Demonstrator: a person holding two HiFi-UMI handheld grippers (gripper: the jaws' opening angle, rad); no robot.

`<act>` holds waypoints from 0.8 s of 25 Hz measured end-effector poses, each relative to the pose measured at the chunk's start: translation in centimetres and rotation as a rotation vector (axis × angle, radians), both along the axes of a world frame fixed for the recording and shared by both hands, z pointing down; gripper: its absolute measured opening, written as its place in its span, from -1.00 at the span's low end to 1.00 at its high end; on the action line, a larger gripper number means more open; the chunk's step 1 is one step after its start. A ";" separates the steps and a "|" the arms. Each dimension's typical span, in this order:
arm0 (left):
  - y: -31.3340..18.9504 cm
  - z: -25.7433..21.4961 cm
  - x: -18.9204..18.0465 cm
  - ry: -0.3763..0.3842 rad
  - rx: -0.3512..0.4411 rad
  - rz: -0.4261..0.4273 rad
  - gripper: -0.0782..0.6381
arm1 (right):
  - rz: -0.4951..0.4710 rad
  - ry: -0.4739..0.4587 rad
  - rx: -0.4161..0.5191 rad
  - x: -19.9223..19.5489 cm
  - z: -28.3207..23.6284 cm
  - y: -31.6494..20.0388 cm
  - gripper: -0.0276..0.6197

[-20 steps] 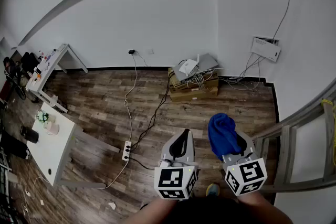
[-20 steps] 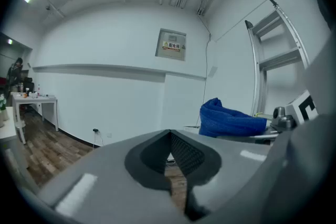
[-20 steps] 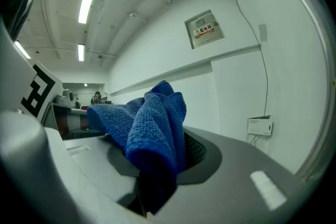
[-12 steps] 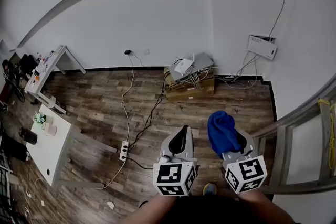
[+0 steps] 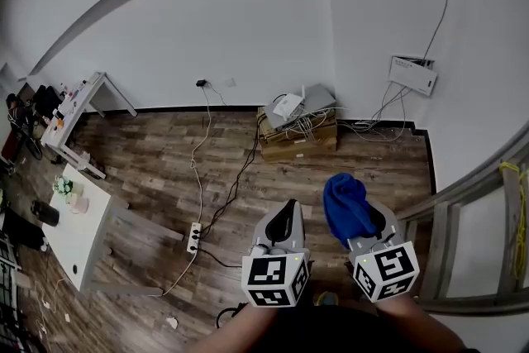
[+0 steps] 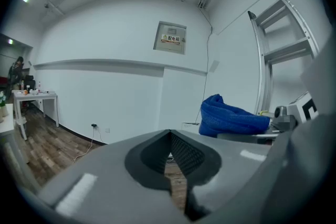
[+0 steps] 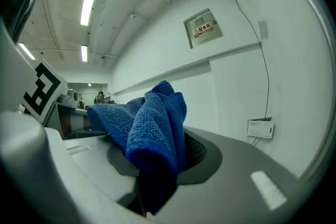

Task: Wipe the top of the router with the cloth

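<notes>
A blue cloth [image 5: 345, 207] hangs bunched from my right gripper [image 5: 364, 221], which is shut on it; the folds [image 7: 152, 134] cover the jaw tips [image 7: 157, 176]. My left gripper [image 5: 287, 212] is beside it, jaws together with nothing between them [image 6: 169, 139]. The left gripper view also catches the cloth [image 6: 231, 118] at its right. Both grippers are held over the wood floor, well short of the white router [image 5: 288, 105]. The router lies on a cardboard box [image 5: 299, 140] against the far wall, among tangled cables.
A metal ladder [image 5: 463, 215] stands close at the right. A white table [image 5: 78, 236] is at the left, with a power strip [image 5: 197, 237] and cords across the floor. A white wall box [image 5: 412, 73] hangs right of the router.
The head view has shifted slightly, so the box and router sit a little higher and further left. The right gripper still holds the cloth. The left stays shut.
</notes>
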State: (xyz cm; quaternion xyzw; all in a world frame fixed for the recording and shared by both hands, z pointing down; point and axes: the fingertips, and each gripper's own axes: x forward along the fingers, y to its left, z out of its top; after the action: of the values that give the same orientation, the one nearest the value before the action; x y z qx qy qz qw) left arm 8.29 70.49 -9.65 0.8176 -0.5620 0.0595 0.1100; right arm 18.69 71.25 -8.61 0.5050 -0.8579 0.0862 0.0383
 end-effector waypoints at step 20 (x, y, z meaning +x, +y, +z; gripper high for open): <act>-28.5 -0.3 -6.4 0.043 0.005 0.070 -0.78 | 0.104 0.040 -0.012 -5.5 0.2 -27.1 -0.46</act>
State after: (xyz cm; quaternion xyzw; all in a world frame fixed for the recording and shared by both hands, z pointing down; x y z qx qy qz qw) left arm 1.84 42.01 -9.99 0.8380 -0.5309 0.0443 0.1181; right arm 13.20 44.15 -8.37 0.5502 -0.8291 0.0833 0.0540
